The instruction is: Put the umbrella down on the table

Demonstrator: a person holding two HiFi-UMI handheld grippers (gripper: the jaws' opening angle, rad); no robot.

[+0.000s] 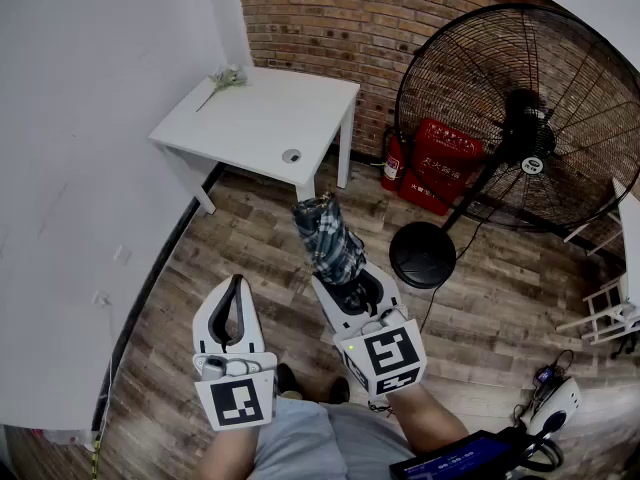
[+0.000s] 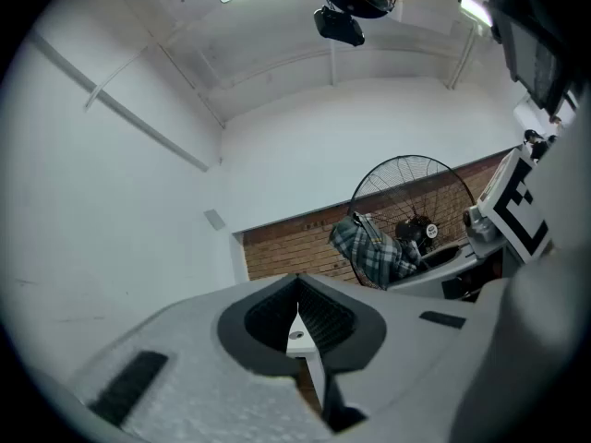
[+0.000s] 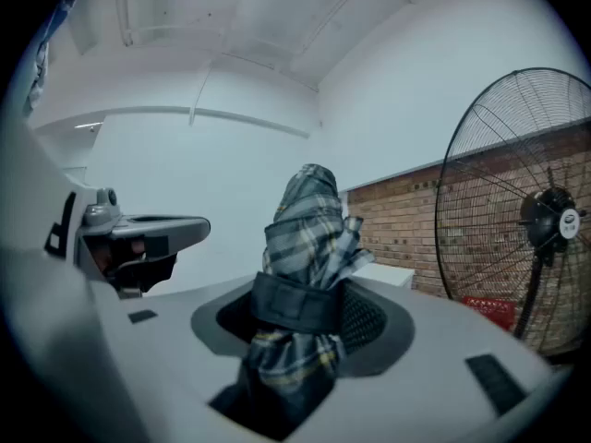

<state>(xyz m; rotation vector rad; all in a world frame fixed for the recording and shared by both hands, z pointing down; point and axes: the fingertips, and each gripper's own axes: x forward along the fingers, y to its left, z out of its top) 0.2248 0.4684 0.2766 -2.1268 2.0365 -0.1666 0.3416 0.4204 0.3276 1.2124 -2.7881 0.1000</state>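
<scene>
- Right gripper (image 1: 350, 286) clamps the folded plaid umbrella (image 1: 325, 236), jaws held wide by it, above the floor (image 1: 240, 243)
- Left gripper (image 1: 237, 293) closed, empty
- White table (image 1: 262, 118) lies ahead, well apart; placing remains undone

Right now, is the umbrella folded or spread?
Folded: the umbrella has its plaid cloth bunched and strapped, clamped in the right gripper.

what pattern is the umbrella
The umbrella is plaid, blue-grey with yellow lines; right gripper view shows it best.
</scene>
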